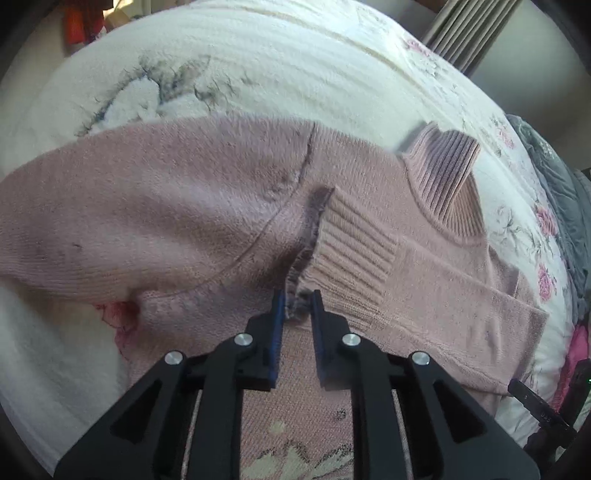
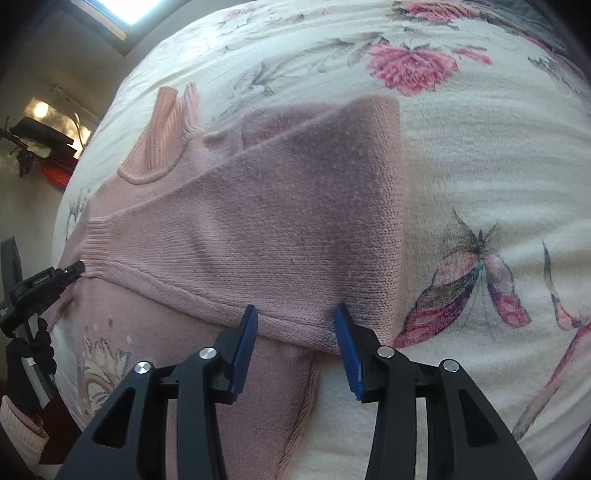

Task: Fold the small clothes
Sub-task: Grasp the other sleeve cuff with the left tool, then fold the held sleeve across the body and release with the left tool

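A pink knit sweater lies flat on a floral blanket, with its ribbed turtleneck collar at the far right. My left gripper is shut on the edge of a ribbed sleeve cuff, which is folded across the chest. In the right wrist view the same sweater shows its sleeve laid diagonally, with the collar at the upper left. My right gripper is open, and its blue pads straddle the sleeve's near edge. The left gripper shows at the far left, pinching the cuff.
The cream blanket has pink flowers and a butterfly print. Grey cloth lies at the bed's right edge, below a curtain. A red object sits beyond the bed's left side. The right gripper's tool enters at the lower right.
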The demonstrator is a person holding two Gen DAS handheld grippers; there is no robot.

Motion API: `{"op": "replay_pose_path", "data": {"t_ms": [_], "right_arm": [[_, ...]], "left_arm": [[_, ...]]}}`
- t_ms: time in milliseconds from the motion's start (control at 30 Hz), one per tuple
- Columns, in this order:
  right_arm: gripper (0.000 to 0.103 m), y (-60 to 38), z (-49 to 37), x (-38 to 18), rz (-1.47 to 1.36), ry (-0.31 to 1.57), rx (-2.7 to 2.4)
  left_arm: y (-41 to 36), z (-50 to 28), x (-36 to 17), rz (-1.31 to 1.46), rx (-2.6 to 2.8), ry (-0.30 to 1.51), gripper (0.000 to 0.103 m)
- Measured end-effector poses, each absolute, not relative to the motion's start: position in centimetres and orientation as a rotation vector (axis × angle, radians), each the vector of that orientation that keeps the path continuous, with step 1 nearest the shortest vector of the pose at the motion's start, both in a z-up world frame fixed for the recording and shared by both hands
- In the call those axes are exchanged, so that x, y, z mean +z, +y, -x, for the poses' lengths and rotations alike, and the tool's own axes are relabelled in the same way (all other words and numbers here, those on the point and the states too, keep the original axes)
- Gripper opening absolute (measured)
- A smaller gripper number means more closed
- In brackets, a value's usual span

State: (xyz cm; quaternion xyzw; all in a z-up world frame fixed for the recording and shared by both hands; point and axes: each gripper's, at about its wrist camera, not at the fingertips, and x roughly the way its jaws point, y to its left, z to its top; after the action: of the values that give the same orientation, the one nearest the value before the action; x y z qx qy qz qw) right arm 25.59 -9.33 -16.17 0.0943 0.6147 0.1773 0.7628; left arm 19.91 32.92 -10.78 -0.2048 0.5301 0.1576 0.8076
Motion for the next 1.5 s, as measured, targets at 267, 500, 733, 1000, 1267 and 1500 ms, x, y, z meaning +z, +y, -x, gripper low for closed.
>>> {"op": "replay_pose_path", "data": {"t_ms": [267, 500, 733, 1000, 1267, 1500], "right_arm": [[0.055, -5.7, -24.9, -15.5, -0.204, 1.319, 0.417], [0.054, -5.1, -24.7, -18.3, -0.186, 1.376, 0.352], [0.056, -1.9, -22.2, -13.4, -0.192, 1.302, 0.415], [0.059, 5.7, -18.9, -11.7, -0.151, 1.301, 0.514], [0.059, 13.5, -16.2, -13.4, -0.077, 1.343, 0.563], [0.059, 16.1, -14.8, -14.0, -0.015, 1.359, 0.537]], "left_arm": [[28.7, -21.8, -9.6, 0.358, 0.212, 1.118, 0.022], [29.9, -22.8, -14.4, 0.396, 0.216, 1.209, 0.022], [34.5, -16.2, -9.0, 0.486, 0.199, 1.102, 0.053], [50.3, -4.5, -8.7, 0.691, 0.480, 1.064, 0.056], [62.7, 1.0, -10.1, 1.004, 0.616, 0.869, 0.054], [68.8, 2.5, -11.9, 1.192, 0.641, 0.720, 0.049]]}}
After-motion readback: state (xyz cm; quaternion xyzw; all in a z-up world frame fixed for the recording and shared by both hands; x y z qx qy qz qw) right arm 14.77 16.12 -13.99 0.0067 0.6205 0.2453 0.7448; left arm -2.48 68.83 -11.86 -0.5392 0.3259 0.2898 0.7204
